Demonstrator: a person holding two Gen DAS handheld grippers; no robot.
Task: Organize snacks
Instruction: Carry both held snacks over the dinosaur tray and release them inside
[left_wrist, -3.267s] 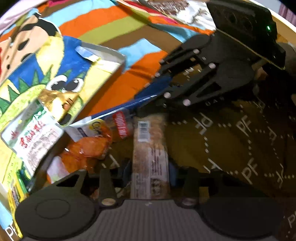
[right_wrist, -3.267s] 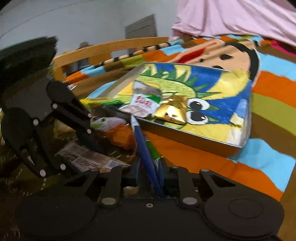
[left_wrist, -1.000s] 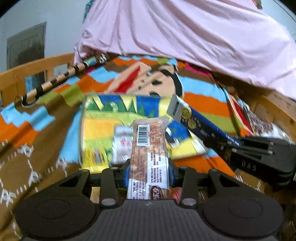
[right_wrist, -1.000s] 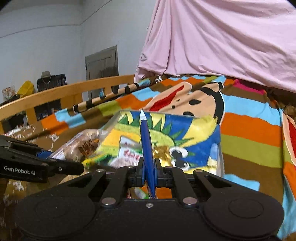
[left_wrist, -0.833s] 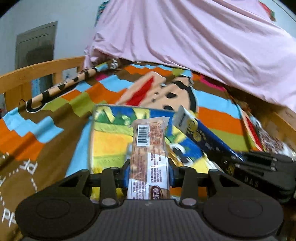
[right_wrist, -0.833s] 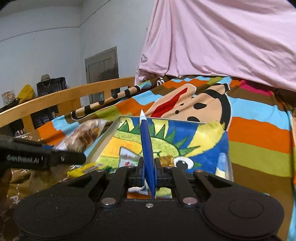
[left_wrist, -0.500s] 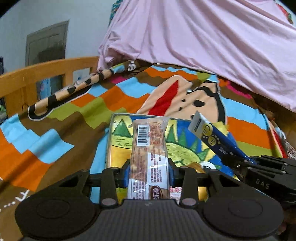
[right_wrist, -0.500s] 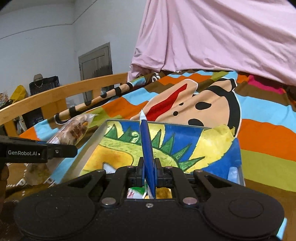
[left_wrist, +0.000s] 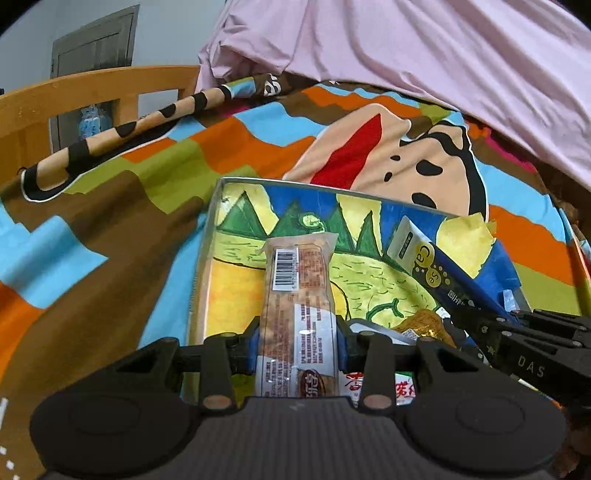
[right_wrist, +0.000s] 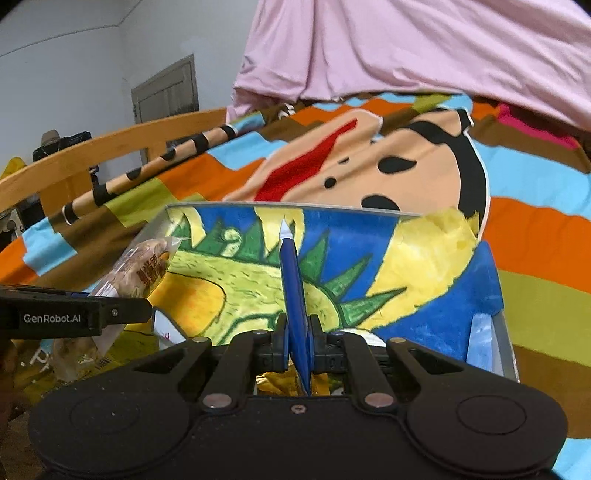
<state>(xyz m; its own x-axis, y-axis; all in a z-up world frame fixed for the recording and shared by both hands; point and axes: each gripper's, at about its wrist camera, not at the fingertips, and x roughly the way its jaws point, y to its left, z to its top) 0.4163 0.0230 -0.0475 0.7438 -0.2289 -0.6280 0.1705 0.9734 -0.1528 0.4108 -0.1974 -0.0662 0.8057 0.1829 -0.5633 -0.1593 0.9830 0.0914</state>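
Left wrist view: left gripper (left_wrist: 297, 341) pinches a barcoded pastry packet (left_wrist: 297, 295) above the painted tray (left_wrist: 210, 236); right gripper (right_wrist: 298, 345), marked "DAS", clamps a blue "Ca Se" sachet (right_wrist: 293, 280).

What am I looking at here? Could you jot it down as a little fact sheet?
setting: striped cartoon blanket on a wooden-railed bed
container: shallow box lined with a painted picture
left gripper: jaws shut on a clear-wrapped snack bar, over the box
right gripper: jaws shut on a thin blue sachet, held edge-up over the box
already in box: a gold-wrapped snack
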